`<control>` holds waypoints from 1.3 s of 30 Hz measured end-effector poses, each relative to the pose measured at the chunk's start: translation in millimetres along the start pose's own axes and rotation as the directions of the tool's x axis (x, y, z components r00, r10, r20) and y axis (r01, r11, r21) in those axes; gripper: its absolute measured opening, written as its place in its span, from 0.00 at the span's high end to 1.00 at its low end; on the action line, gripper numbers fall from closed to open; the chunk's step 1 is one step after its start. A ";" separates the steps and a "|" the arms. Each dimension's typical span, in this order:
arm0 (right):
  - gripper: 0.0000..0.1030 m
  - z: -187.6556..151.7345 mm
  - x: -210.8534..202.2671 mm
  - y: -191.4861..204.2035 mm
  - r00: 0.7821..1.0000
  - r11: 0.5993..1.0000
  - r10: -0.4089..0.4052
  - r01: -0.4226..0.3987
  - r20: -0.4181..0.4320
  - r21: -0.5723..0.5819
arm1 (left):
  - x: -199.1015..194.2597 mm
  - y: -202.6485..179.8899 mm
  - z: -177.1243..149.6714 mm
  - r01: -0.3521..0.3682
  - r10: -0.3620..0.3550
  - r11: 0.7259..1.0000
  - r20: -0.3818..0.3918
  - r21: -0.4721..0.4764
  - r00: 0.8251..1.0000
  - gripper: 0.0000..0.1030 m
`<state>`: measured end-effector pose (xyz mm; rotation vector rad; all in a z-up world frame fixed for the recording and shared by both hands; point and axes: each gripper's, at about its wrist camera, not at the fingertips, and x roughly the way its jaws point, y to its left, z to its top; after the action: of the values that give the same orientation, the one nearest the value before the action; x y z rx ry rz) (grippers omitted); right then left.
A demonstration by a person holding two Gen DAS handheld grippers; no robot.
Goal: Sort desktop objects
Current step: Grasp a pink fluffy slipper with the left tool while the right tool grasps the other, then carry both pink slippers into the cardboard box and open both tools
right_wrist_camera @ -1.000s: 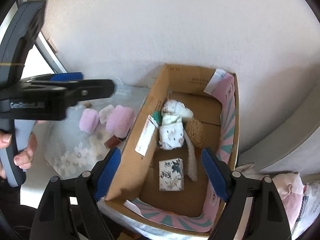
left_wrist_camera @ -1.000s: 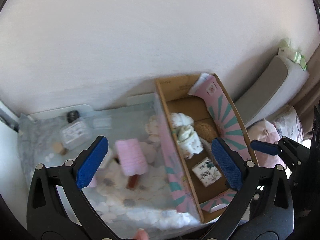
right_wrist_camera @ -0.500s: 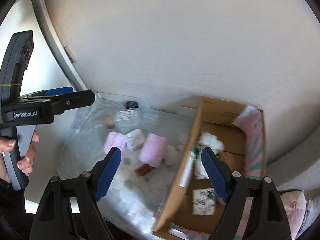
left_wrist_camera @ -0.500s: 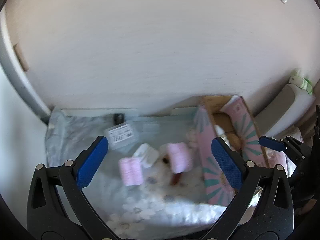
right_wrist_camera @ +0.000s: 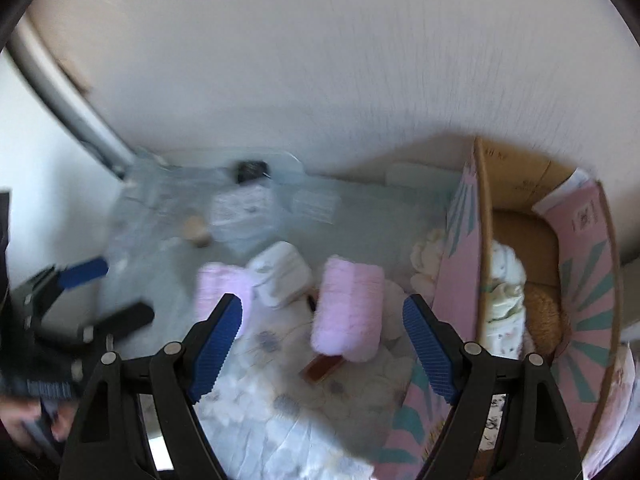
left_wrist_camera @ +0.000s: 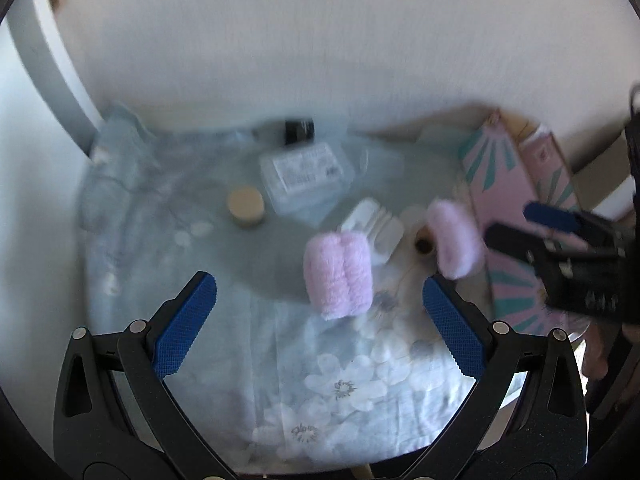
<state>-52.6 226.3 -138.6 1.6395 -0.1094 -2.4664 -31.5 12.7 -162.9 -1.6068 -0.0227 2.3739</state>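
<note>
A pink fluffy roll (left_wrist_camera: 338, 274) lies on the flowered cloth (left_wrist_camera: 224, 344), just ahead of my open, empty left gripper (left_wrist_camera: 320, 320). A second pink fluffy roll (right_wrist_camera: 348, 308) lies between the fingers' line of my open, empty right gripper (right_wrist_camera: 320, 340), with a brown stick (right_wrist_camera: 322, 368) under it. A white case (right_wrist_camera: 282, 278) sits between the two rolls. The pink and teal cardboard box (right_wrist_camera: 592, 280) stands at the right and holds rolled cloths (right_wrist_camera: 504, 280). In the left wrist view the right gripper (left_wrist_camera: 560, 236) is at the right edge.
A clear plastic box with a label (left_wrist_camera: 308, 176), a small tan-lidded jar (left_wrist_camera: 246, 206) and a black object (left_wrist_camera: 298, 130) lie at the back of the cloth near the white wall. The left gripper (right_wrist_camera: 80, 288) shows at the left of the right wrist view.
Both grippers have swung left, away from the cardboard box and over the flowered cloth. The pink rolls now lie right ahead of the fingers. Both stay open.
</note>
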 end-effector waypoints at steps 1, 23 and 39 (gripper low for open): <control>0.23 0.9 8.9 0.2 1.000 1.000 -0.003 0.004 -0.012 0.006 | 9.3 0.5 -2.3 0.007 -0.007 1.000 -0.009 0.006 1.000 0.00; 0.54 -10.7 80.1 -28.9 0.997 0.980 0.018 -0.003 -0.074 0.198 | 92.3 -4.8 -15.6 0.034 -0.026 0.994 -0.074 0.107 0.997 0.47; 0.59 -7.5 36.2 -14.2 0.999 0.986 0.040 -0.037 -0.018 0.165 | 38.9 1.4 -6.8 0.051 -0.046 0.994 -0.057 0.097 0.997 0.59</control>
<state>-60.9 233.7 -176.7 1.7086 -0.3471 -2.4690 -39.0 19.5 -201.1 -1.6063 0.0648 2.2566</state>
